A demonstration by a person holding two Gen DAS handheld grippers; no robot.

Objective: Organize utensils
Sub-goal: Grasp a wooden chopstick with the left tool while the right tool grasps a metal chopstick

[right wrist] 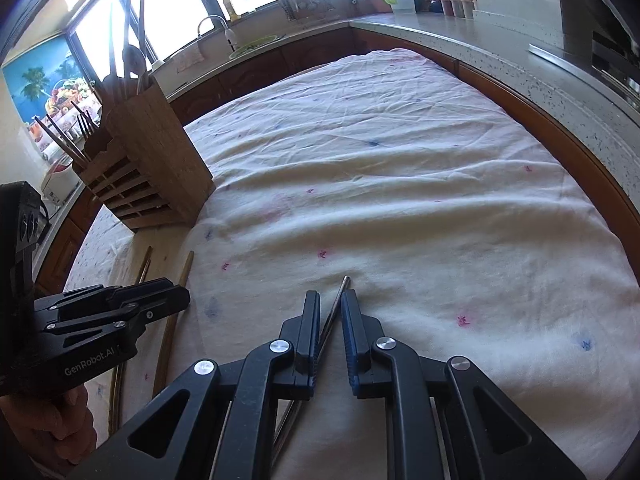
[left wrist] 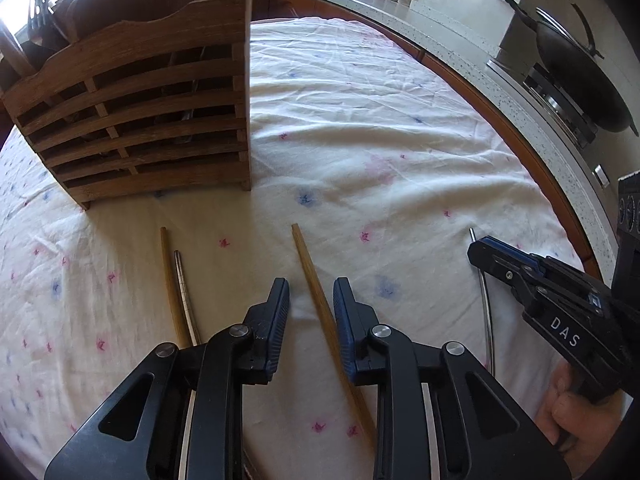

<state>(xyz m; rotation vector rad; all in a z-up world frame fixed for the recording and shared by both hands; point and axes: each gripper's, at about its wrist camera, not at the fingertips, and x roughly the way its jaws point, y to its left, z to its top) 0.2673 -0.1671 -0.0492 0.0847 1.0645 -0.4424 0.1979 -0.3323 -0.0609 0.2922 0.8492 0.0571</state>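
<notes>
A wooden chopstick (left wrist: 316,280) lies on the white cloth between the fingers of my left gripper (left wrist: 311,292), which is open around it without touching. Another wooden chopstick (left wrist: 170,280) and a metal chopstick (left wrist: 185,292) lie side by side to its left. My right gripper (right wrist: 330,304) is open, its fingers on either side of a second metal chopstick (right wrist: 338,304) on the cloth; it also shows in the left wrist view (left wrist: 486,304). The slatted wooden utensil holder (left wrist: 136,120) stands at the far left and holds chopsticks, forks and spoons (right wrist: 128,56).
The cloth-covered table (right wrist: 400,160) is ringed by a wooden edge and a grey speckled counter (left wrist: 460,32). A black wok (left wrist: 576,68) sits on the stove at right. A sink, bottles and containers line the far counter under the windows.
</notes>
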